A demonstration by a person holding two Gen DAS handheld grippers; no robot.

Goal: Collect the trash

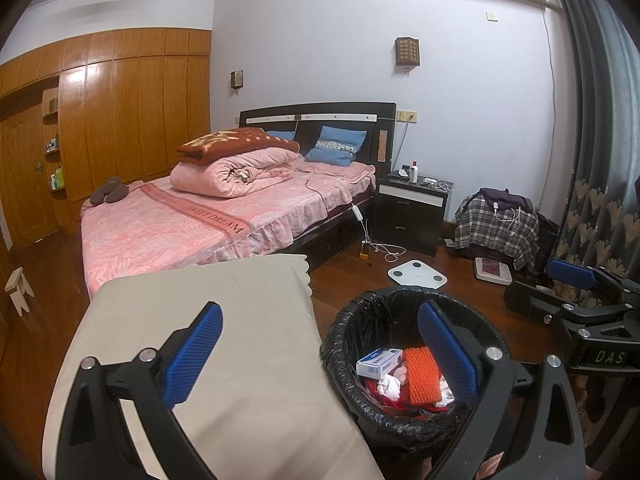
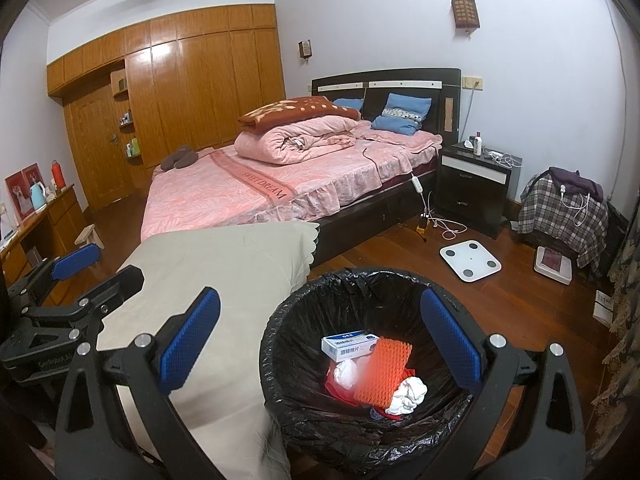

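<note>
Both claws hang wide open and empty over the foot of a bedroom scene. The left claw (image 1: pixel 320 350) has its blue-padded fingers (image 1: pixel 192 354) spread, one above a beige cloth-covered bench (image 1: pixel 208 320) and the other above the trash bin (image 1: pixel 344 332); the right claw (image 2: pixel 320 344) is spread just as far, straddling the bench edge and the bin (image 2: pixel 288 320). The bin, lined with a black plastic bag, stands on the wooden floor (image 2: pixel 380 248) just beside the bench. The collected trash lies inside it: a white and blue medicine box (image 2: pixel 350 344) near the back, an orange foam net sleeve (image 2: pixel 380 372) resting against it, crumpled white tissue (image 2: pixel 408 394) to the front right and another wad (image 2: pixel 346 372) to the left, all on top of something red. In the left wrist view the same box (image 1: pixel 380 362) and orange sleeve (image 1: pixel 420 376) appear between the fingers. Beyond the bench is a bed (image 1: pixel 168 228) with pink bedding and a rolled quilt (image 1: pixel 232 174), a dark nightstand (image 1: pixel 412 208) beside it, and a white bathroom scale (image 2: pixel 470 260) on the floor well apart from the bin.
</note>
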